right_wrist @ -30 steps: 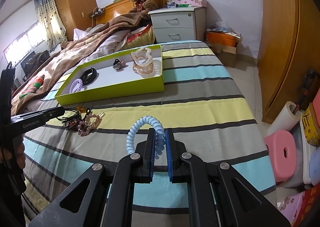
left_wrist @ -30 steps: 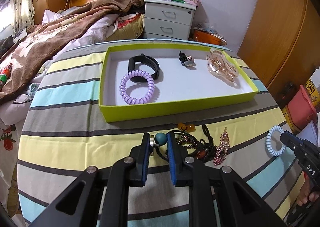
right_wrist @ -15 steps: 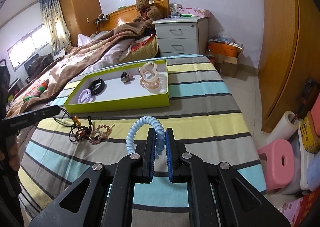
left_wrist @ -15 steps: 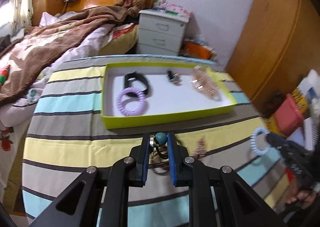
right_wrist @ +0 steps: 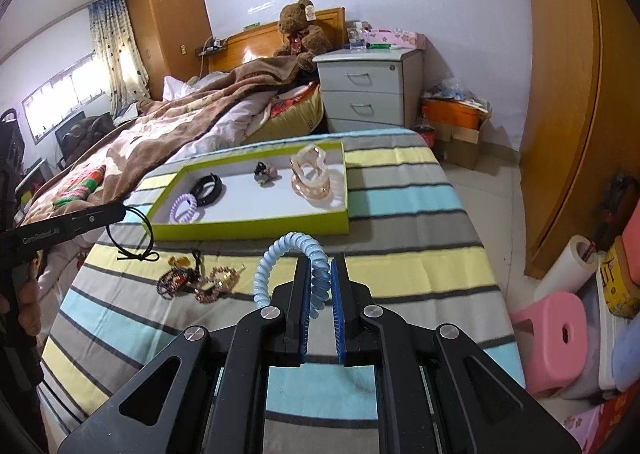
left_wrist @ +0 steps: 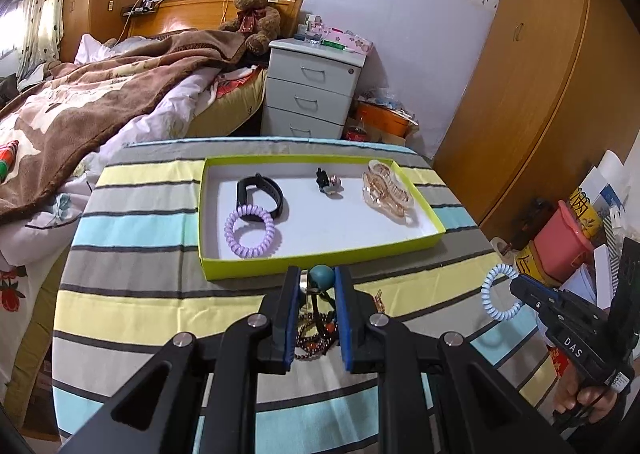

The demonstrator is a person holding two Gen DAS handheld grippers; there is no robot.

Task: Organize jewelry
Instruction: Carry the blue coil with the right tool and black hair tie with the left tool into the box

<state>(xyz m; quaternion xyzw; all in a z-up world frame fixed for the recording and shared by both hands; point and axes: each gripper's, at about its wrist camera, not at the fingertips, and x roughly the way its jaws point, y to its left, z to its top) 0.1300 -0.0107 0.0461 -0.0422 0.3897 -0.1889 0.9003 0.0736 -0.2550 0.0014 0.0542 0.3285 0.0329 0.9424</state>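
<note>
My left gripper (left_wrist: 319, 273) is shut on the teal bead of a black cord hair tie (left_wrist: 321, 278), held above the striped table just in front of the green tray (left_wrist: 320, 258). The cord (right_wrist: 132, 244) dangles from it in the right wrist view. Below lies a pile of beaded bracelets (left_wrist: 316, 334) and a rhinestone clip (right_wrist: 218, 282). My right gripper (right_wrist: 320, 266) is shut on a light blue coil hair tie (right_wrist: 276, 258), raised over the table's right side. In the tray lie a purple coil tie (left_wrist: 250, 236), a black band (left_wrist: 260, 189), a small black clip (left_wrist: 328, 182) and an amber claw clip (left_wrist: 386, 193).
A bed with a brown blanket (left_wrist: 100, 93) borders the table on the left. A grey nightstand (left_wrist: 316, 89) stands behind, a wooden wardrobe (left_wrist: 540, 93) to the right. A pink stool (right_wrist: 554, 334) and boxes sit on the floor beyond the table's right edge.
Both grippers have risen from the table with their hair ties still gripped. The black cord tie has come up off the bracelet pile. The tray looks smaller and farther.
</note>
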